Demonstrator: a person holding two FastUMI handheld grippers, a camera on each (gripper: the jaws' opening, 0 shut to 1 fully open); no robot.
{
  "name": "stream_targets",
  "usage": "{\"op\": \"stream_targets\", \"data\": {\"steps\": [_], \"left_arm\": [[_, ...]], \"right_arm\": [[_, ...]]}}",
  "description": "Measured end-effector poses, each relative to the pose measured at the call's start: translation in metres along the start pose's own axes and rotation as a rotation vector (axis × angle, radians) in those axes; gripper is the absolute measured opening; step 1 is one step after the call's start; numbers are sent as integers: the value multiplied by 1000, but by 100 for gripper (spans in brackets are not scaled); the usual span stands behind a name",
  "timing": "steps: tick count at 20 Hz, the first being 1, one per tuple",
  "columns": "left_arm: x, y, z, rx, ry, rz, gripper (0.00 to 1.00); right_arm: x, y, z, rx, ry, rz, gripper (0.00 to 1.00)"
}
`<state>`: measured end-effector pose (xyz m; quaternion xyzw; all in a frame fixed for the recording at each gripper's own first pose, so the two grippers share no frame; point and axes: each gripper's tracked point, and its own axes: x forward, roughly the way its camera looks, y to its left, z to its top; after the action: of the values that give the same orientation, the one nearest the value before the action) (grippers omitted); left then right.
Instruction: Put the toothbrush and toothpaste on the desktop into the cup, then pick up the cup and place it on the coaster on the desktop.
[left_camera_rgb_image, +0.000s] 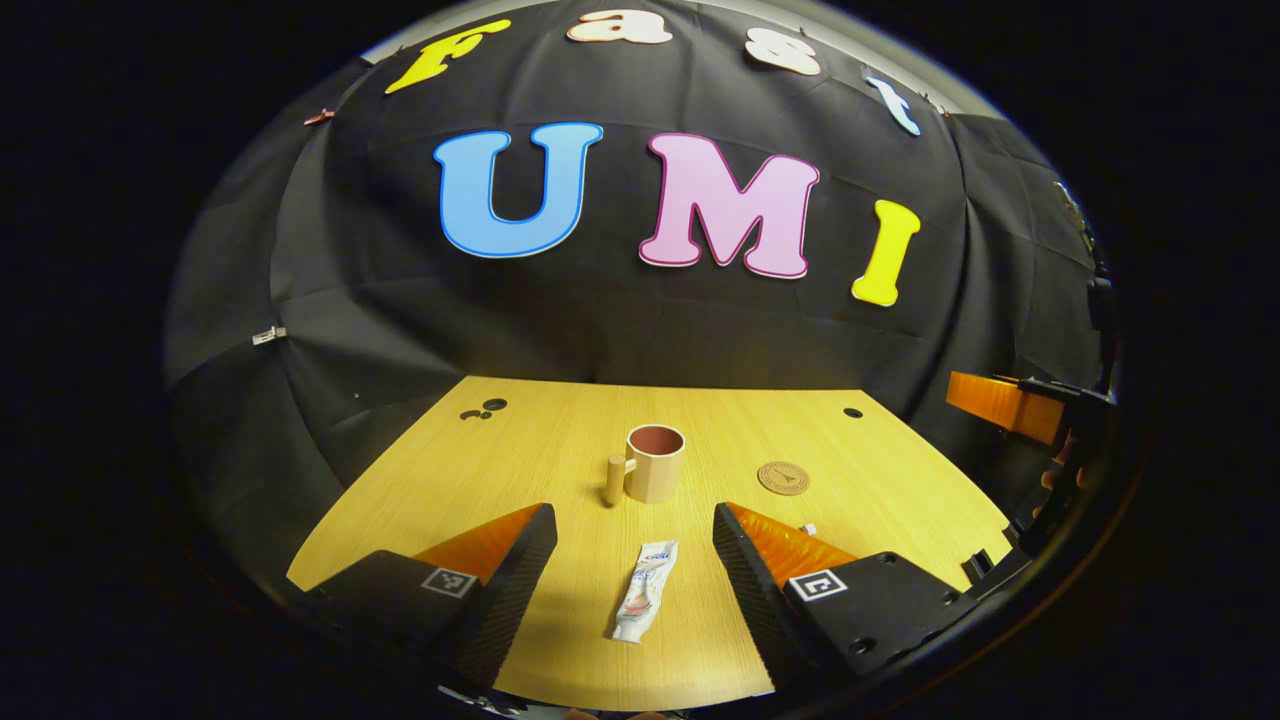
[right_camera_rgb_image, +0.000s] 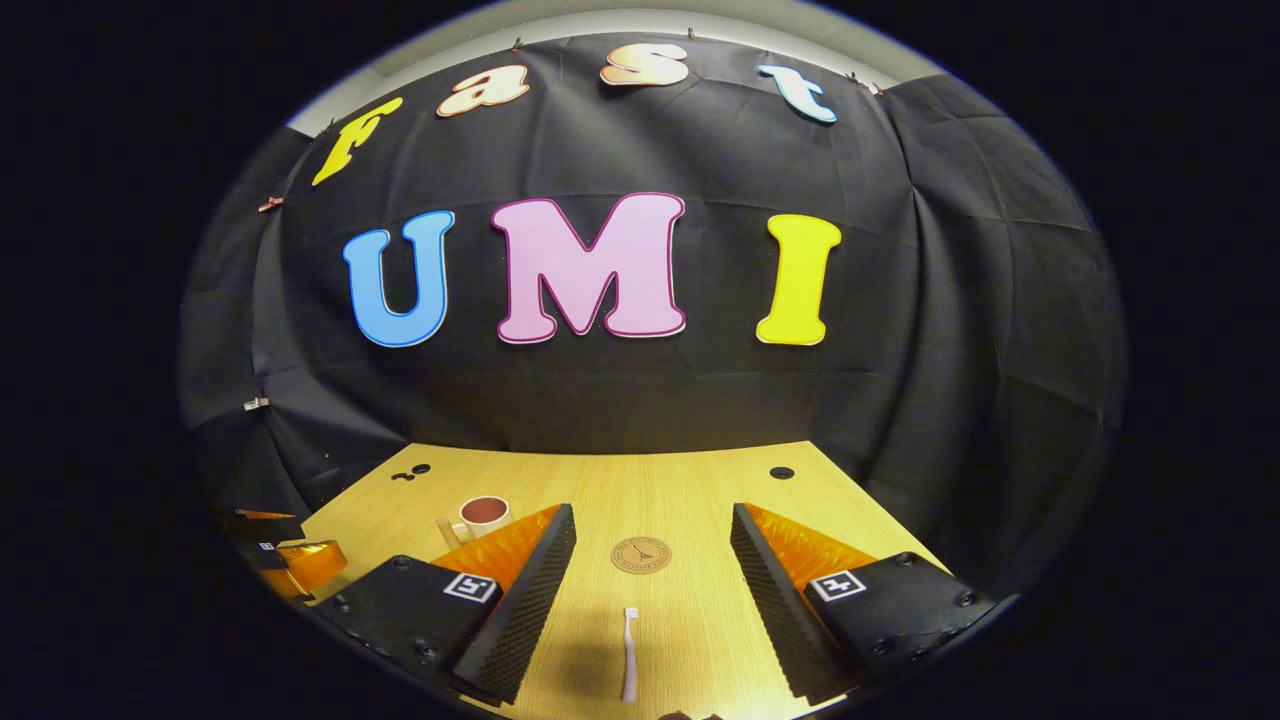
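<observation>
Cup (left_camera_rgb_image: 656, 463) upright on wooden desktop (left_camera_rgb_image: 420, 490), handle toward left in left gripper view, interior dark red. Toothpaste (left_camera_rgb_image: 645, 590) flat on desktop, nearer camera than cup, between fingers of left gripper (left_camera_rgb_image: 634, 545); fingers wide apart, holding nothing. Coaster (left_camera_rgb_image: 783, 477) right of cup, apart from it. Toothbrush (right_camera_rgb_image: 629, 655) flat on desktop, nearer than coaster in right gripper view, between fingers of right gripper (right_camera_rgb_image: 652, 550); fingers spread, empty.
</observation>
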<state>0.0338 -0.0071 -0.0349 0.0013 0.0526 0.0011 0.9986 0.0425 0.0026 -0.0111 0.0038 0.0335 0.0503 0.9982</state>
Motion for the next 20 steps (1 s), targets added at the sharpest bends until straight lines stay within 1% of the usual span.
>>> {"op": "stream_targets", "data": {"steps": [3,6,11,16,18,20], "left_arm": [[12,-3,-13,8,43,-7,98],[28,-3,-32,38,75,-1,98],[57,-4,-71,80,143,8,98],[81,-5,-117,65,240,20,98],[92,-2,-133,82,265,41,98],[101,-4,-145,89,287,39,98]], "right_arm": [[3,-5,-7,4,19,0,96],[7,-11,-14,12,36,-3,96],[24,-20,-30,12,83,18,96],[37,-28,-41,5,115,32,96],[43,-29,-48,6,132,39,96],[47,-30,-58,14,157,43,96]]}}
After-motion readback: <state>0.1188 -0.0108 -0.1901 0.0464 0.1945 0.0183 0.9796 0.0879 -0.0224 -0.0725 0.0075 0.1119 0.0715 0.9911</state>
